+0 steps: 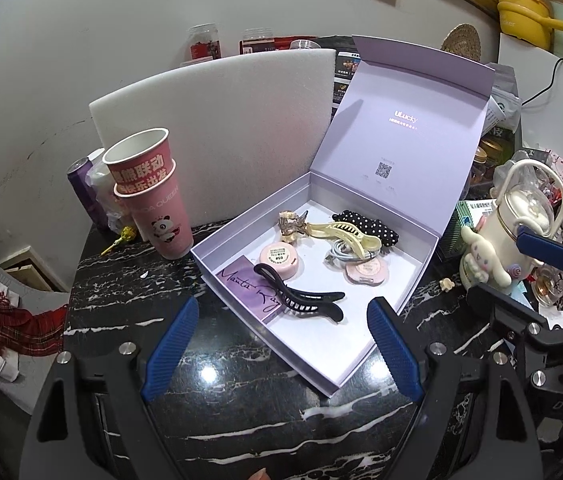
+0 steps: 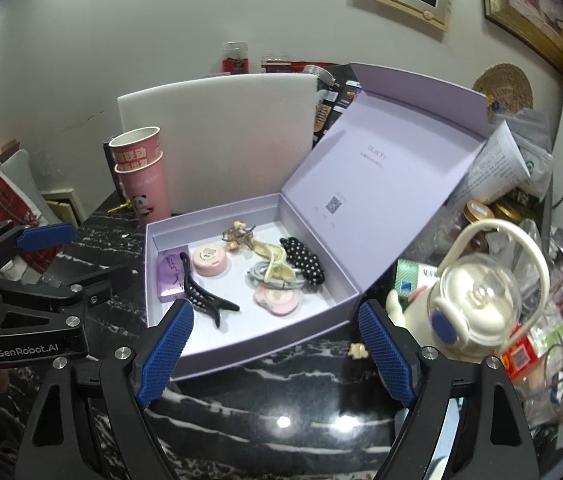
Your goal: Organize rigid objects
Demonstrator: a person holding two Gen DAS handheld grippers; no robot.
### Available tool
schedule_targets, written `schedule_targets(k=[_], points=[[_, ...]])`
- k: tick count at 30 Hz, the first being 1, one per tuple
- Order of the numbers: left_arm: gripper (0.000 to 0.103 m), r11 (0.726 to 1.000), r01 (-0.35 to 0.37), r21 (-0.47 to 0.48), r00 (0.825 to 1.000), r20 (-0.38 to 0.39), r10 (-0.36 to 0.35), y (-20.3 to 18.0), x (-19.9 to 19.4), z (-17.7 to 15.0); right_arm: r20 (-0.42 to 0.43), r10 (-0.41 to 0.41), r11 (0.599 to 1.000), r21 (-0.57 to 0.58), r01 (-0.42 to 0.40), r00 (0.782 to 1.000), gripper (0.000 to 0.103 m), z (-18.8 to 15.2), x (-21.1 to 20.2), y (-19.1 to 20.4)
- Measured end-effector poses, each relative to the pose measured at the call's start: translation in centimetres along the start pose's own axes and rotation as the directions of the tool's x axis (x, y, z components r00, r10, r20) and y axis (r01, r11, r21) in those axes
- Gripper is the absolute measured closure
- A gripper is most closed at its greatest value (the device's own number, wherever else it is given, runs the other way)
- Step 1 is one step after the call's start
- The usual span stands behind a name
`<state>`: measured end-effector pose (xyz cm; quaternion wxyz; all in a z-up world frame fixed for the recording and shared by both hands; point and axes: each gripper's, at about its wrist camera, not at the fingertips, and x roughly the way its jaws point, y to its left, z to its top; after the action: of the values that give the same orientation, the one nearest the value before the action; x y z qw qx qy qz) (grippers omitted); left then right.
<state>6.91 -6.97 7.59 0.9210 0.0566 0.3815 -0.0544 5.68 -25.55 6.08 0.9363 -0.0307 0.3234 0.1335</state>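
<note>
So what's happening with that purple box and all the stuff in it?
A person is tidying small things into the open lilac cardboard box on the black marble table. A black plastic hair claw, a yellow hair clip, a polka-dot bow and two round pink cases already lie inside. The left gripper and right gripper both hover open in front of the box, holding nothing.

A black marble table [image 1: 241, 392] carries an open lilac box [image 1: 321, 344] at its centre, stacked pink cups [image 1: 161, 216] far left, and a cream bottle [image 1: 521, 232] right.
</note>
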Motion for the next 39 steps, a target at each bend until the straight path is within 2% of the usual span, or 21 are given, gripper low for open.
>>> schedule_targets(k=[12, 39], points=[[0.016, 0.999, 0.029, -0.038, 0.999, -0.022, -0.03, -0.1, -0.4, -1.8, -0.02, 0.008, 1.0, -0.025, -0.008, 1.0, 0.017, -1.6, -0.5, 0.4], [0.016, 1.0, -0.011, -0.027, 0.999, -0.033, 0.01, 0.0, -0.4, -2.0, -0.035, 0.009, 0.999, -0.035, -0.01, 0.999, 0.017, -1.8, -0.1, 0.5]])
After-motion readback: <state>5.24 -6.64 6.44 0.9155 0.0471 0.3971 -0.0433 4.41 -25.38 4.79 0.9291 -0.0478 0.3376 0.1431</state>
